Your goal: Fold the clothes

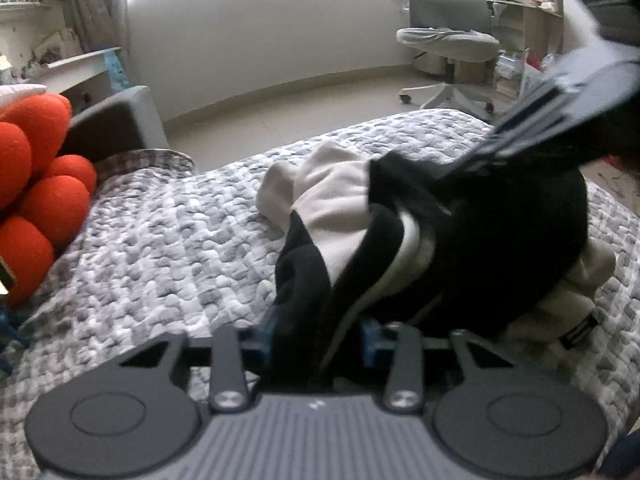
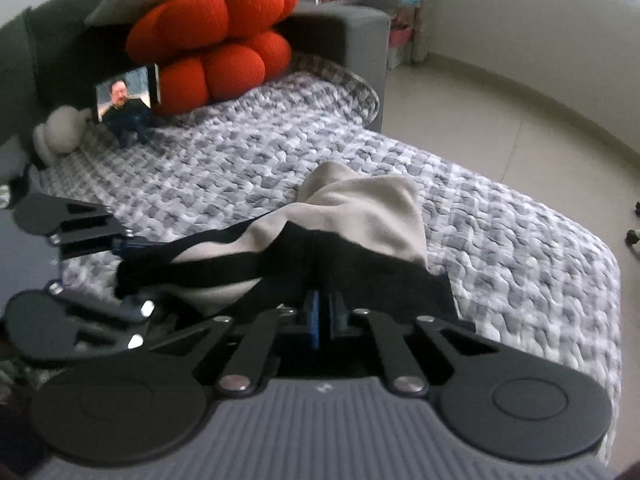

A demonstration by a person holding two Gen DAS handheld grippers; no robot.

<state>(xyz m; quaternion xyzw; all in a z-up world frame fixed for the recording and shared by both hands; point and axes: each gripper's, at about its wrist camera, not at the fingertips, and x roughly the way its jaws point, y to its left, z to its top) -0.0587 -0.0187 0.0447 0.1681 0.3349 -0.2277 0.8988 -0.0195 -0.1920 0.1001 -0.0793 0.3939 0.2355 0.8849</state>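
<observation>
A crumpled black and beige garment [image 1: 332, 208] lies on the grey-and-white quilted bed [image 1: 160, 248]. In the left wrist view my left gripper [image 1: 320, 336] is shut on a thick black fold of it, the fabric filling the gap between the blue pads [image 1: 372, 344]. My right gripper [image 1: 452, 172] reaches into the garment's top from the upper right. In the right wrist view my right gripper [image 2: 324, 316] has its blue pads nearly together on a black band of the garment [image 2: 360, 208]. The left gripper [image 2: 128, 276] holds the same black band at the left.
An orange-red bubble cushion [image 2: 216, 40] and a grey pillow lean on the dark headboard [image 2: 340, 36]. A small lit screen [image 2: 126, 94] and a white plush toy [image 2: 60, 132] stand beside them. A grey office chair [image 1: 448, 36] stands on the floor past the bed.
</observation>
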